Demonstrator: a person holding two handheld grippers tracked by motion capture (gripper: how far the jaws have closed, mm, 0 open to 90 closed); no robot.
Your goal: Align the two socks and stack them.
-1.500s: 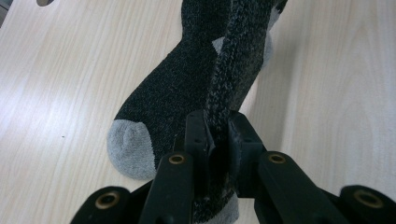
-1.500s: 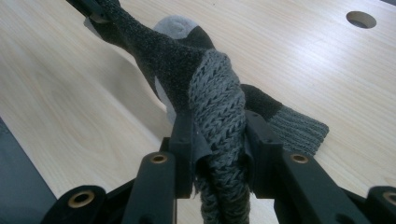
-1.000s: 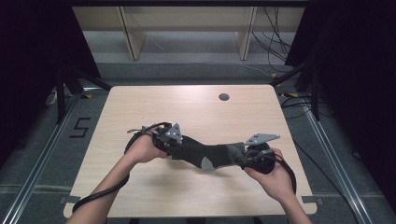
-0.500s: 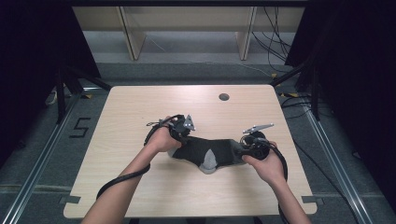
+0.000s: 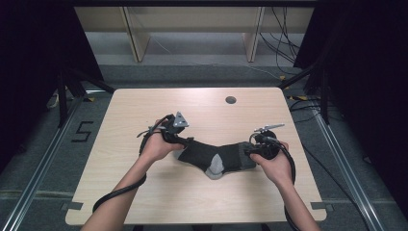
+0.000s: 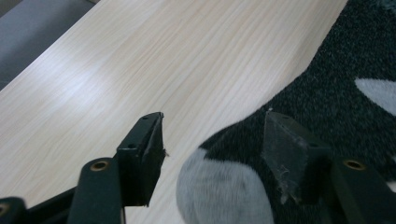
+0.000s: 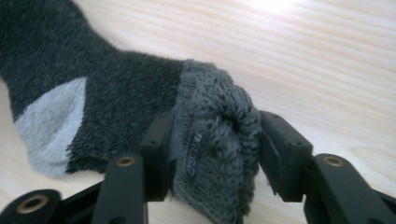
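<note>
- Left gripper [image 6: 212, 144] stands spread, its jaws having just been opening; the grey toe of the dark sock [image 6: 224, 196] lies between them, and the left pad is clear of the fabric.
- Right gripper [image 7: 212, 154] has also just been opening, yet the sock's fluffy cuff [image 7: 212, 140] bunches between its jaws and touches both pads.
- Seen from the high view, the sock [image 5: 216, 156] lies flat on the pale wooden surface [image 5: 144, 192], stretched from the left gripper [image 5: 179, 140] to the right gripper [image 5: 251, 153], its grey heel patch toward the person.
- Both hands rest low on the surface.
</note>
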